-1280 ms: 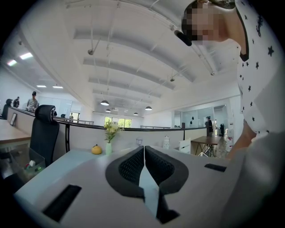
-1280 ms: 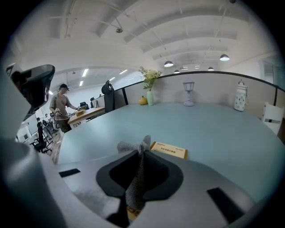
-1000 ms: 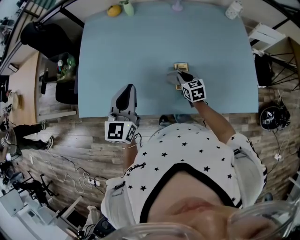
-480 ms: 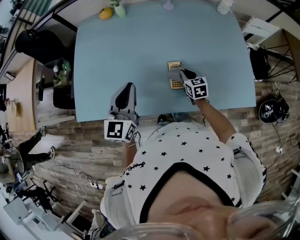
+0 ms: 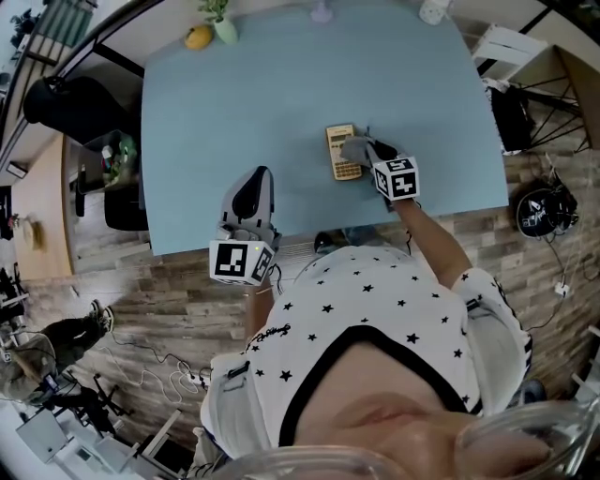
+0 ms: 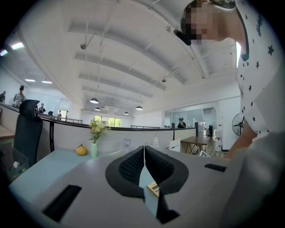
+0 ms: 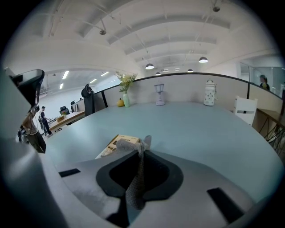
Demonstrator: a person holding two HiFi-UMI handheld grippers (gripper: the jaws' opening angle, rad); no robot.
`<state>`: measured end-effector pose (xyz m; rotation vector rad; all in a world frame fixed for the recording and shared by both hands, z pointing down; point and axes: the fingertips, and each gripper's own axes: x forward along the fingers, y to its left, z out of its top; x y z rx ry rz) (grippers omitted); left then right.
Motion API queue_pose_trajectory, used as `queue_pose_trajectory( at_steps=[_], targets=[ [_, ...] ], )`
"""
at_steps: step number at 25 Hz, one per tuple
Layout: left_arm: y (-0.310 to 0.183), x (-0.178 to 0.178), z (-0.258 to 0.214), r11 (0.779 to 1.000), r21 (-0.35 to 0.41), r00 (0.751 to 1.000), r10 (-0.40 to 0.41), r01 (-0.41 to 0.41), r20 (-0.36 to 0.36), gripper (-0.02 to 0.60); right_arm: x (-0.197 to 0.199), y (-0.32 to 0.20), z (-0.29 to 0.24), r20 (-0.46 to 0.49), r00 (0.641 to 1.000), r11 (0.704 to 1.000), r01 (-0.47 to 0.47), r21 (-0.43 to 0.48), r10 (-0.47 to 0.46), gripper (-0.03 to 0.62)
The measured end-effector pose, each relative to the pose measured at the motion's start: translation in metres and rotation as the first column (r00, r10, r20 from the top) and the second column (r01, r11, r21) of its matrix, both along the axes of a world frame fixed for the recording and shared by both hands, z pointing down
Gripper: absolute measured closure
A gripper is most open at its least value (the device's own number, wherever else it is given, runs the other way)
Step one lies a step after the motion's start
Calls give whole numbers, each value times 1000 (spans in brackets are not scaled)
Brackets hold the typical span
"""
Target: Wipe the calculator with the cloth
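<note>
A beige calculator (image 5: 341, 150) lies on the light blue table (image 5: 262, 112), a little right of the middle. The right gripper view also shows the calculator (image 7: 116, 144), just beyond the jaws. My right gripper (image 5: 367, 150) is shut on a grey cloth (image 5: 357, 147), which drapes over the calculator's right edge. The cloth (image 7: 136, 178) hangs pinched between the dark jaws. My left gripper (image 5: 249, 195) rests shut at the table's near edge with nothing between its jaws; a corner of the calculator (image 6: 152, 188) shows past its tips.
A yellow fruit (image 5: 198, 37) and a green vase (image 5: 223, 28) with flowers stand at the table's far left corner. A small lamp (image 7: 159, 94) and a white jar (image 7: 209, 92) sit along the far edge. An office chair (image 5: 75, 98) stands left of the table.
My right gripper has slid the cloth rightward off the calculator's middle, so most of the calculator now shows. The left gripper has stayed where it was.
</note>
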<state>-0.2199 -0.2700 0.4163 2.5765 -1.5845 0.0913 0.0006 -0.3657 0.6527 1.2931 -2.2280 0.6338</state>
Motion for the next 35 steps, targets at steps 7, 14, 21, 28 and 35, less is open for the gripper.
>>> queue_pose_trajectory(
  at_steps=[7, 14, 21, 28, 35],
  targets=[
    [0, 3, 0, 1000, -1, 1000, 2, -2, 3, 551, 5, 5, 9, -10, 1000, 1000, -5, -18, 5, 562],
    [3, 0, 1, 1000, -4, 1000, -6, 6, 3, 551, 3, -1, -1, 4, 1000, 1000, -15, 3, 15, 562],
    [4, 2, 2, 1000, -2, 1000, -9, 9, 1, 551, -25, -2, -32, 81, 996, 997, 39, 67, -44, 562],
    [7, 0, 1, 1000, -2, 1000, -5, 5, 1, 551, -64, 17, -43, 116, 982, 987, 140, 75, -148, 562],
    [8, -2, 1, 1000, -2, 1000, -7, 7, 5, 551, -86, 45, -22, 92, 969, 973, 228, 23, -229, 562]
  ],
)
